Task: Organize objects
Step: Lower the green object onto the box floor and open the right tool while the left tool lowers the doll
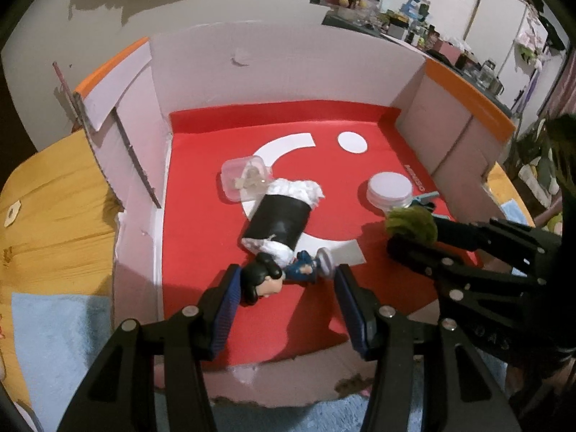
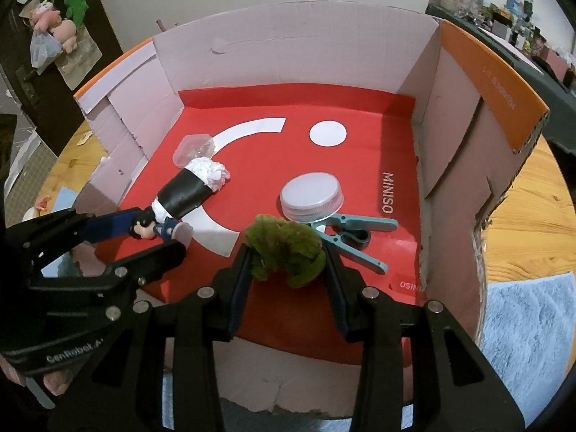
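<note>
Lying inside one open cardboard box (image 2: 453, 115) with a red floor are six loose things: one figurine (image 1: 277, 275), one black roll (image 1: 279, 221) stuffed with white paper, one clear case (image 1: 244, 176), one white-lidded jar (image 2: 311, 198), one teal clip (image 2: 354, 235) and one green pompom (image 2: 288, 250).

The left gripper (image 1: 284, 288) reaches in with its jaws around the figurine, which lies on its side across the gap; the dark head touches the left pad, and the round base sits at the right pad, so it looks pinched, though the contact on that side is hard to see. The figurine lies just beside the near end of the roll.

The right gripper (image 2: 286, 262) has its jaws pressed on the pompom, which bulges between the two pads, just in front of the jar and touching the clip. The jar rests on the clip's handles.

The case lies against the far end of the roll, on the white arc printed on the floor. The box stands on one wooden table (image 2: 532, 194).
</note>
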Available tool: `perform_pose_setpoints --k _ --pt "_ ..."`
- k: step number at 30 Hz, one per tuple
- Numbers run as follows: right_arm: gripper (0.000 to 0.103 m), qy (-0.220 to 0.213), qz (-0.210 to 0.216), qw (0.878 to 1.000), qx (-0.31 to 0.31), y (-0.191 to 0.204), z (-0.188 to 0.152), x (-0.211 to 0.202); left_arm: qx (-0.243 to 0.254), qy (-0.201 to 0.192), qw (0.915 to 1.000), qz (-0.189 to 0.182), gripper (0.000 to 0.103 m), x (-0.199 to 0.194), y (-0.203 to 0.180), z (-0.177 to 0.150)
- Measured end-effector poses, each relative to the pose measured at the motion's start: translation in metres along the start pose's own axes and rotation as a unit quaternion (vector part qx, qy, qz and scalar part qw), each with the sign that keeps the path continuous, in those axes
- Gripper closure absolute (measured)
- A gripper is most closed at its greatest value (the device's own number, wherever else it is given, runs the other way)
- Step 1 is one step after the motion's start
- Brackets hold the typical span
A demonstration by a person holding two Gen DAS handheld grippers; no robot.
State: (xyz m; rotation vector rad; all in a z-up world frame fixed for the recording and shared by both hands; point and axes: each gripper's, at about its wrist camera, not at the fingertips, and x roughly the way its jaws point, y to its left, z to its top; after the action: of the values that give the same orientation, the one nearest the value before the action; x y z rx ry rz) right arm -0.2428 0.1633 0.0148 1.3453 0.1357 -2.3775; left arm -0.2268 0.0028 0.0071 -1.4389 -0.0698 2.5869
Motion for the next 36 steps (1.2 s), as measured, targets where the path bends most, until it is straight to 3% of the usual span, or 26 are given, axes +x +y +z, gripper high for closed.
perform_pose_setpoints --k 20,25,36 --pt "0.063 -0.003 -0.01 1.0 -0.011 0.0036 0.0025 0.0033 -0.008 -0.009 0.9999 -0.001 0.048 0.0036 0.0024 0.0012" --pt "0.056 -0.005 -0.011 1.0 -0.011 0.0044 0.0024 0.004 -0.007 -0.009 0.9999 -0.001 0.048 0.0033 0.0025 0.0015" --pt "0.05 -0.01 -0.01 1.0 -0.006 0.0044 0.0011 0.001 -0.004 -0.01 0.9999 0.0 0.048 0.0017 0.0016 0.0003"
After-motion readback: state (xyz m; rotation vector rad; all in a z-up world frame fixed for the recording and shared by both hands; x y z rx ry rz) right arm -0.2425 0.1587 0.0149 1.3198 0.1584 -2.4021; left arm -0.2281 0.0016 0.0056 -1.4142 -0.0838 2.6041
